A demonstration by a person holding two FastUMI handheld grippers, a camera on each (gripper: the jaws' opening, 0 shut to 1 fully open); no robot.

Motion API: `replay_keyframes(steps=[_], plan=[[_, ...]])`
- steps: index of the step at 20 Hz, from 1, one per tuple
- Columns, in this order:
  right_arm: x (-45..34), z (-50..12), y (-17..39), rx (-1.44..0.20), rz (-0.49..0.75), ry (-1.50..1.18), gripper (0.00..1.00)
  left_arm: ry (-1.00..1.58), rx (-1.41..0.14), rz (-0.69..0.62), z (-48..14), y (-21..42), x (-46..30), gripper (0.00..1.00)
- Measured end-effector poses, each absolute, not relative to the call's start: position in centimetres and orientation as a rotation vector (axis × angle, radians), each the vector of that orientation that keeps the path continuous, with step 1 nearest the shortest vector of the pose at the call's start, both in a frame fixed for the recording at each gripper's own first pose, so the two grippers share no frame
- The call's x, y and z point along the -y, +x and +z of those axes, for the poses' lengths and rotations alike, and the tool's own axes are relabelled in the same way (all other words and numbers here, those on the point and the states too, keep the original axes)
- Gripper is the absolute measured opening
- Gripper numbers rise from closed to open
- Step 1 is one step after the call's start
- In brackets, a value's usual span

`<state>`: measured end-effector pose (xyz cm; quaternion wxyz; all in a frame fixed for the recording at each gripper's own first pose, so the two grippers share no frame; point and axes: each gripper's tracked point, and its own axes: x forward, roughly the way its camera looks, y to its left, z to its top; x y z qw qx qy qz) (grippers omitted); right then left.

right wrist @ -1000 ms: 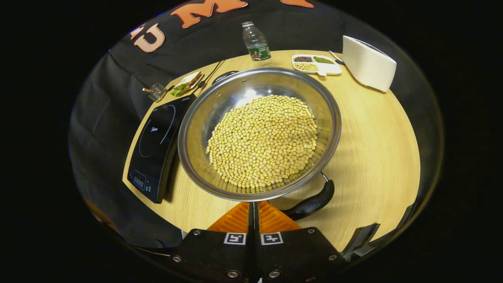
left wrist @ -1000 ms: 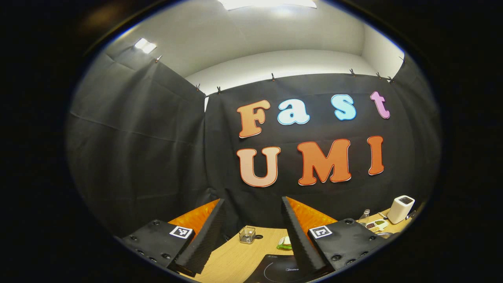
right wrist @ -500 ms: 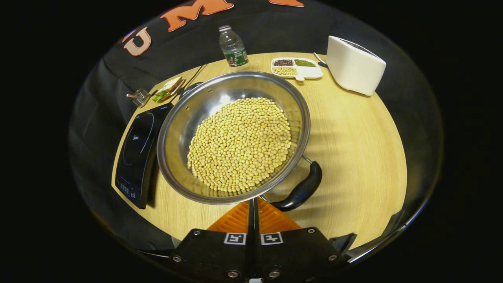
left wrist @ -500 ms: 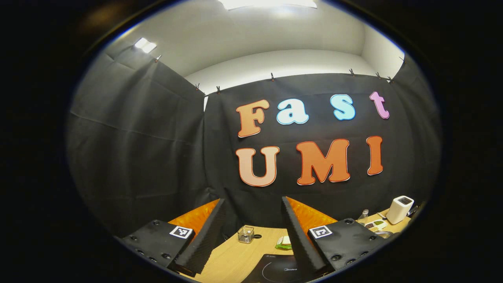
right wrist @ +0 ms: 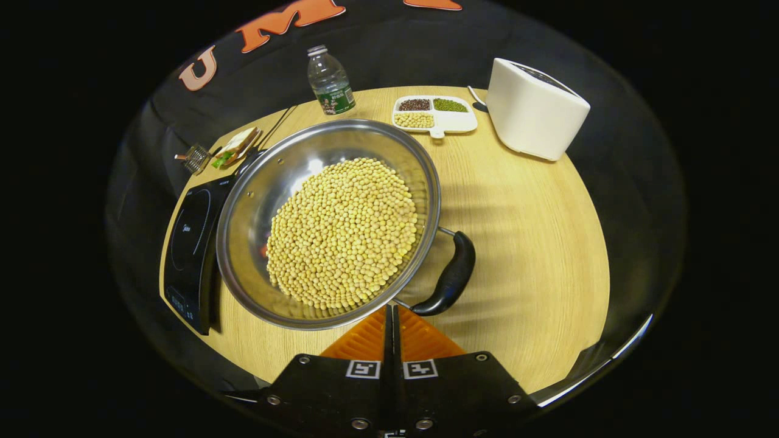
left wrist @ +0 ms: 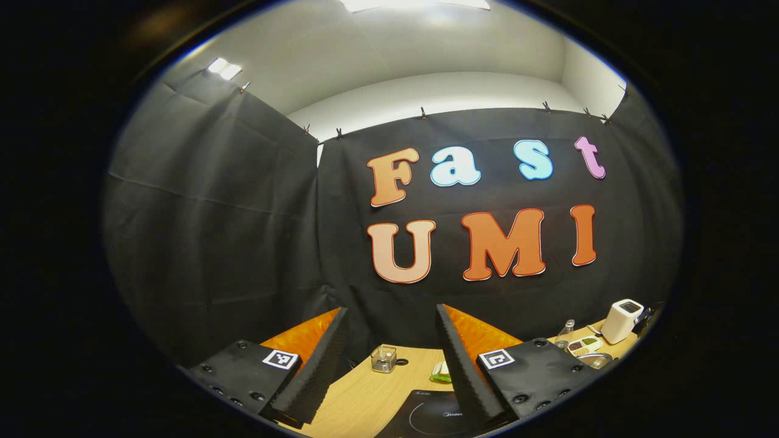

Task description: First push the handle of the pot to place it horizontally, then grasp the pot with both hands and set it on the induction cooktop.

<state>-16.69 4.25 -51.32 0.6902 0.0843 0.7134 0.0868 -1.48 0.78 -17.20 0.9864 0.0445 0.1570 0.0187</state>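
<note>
table (right wrist: 535, 243) of pale wood carries everything. pot (right wrist: 243, 243), steel and wide, sits on it heaped with yellow beans (right wrist: 341, 234), its left edge over the cooktop (right wrist: 185, 243); its handle (right wrist: 450, 280) points toward the lower right. white box (right wrist: 535, 109) stands at the back right, bottle (right wrist: 328, 82) upright at the back, tray (right wrist: 435, 114) between them with dark, green and yellow grains in separate compartments. right gripper (right wrist: 392, 319) is closed on nothing, tips near the pot's rim. left gripper (left wrist: 389, 353) gapes, aimed at the wall. since a second ago the pot and handle have slid left in the right gripper view.
</note>
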Motion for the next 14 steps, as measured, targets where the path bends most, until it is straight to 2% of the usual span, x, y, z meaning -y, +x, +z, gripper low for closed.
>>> replay_keyframes(steps=[14], plan=[[-1.6, -54.4, -10.8, -1.546, 0.077, 0.199, 0.00, 0.107, -0.392, -0.001, -20.6, -1.8, 1.5, 0.91]])
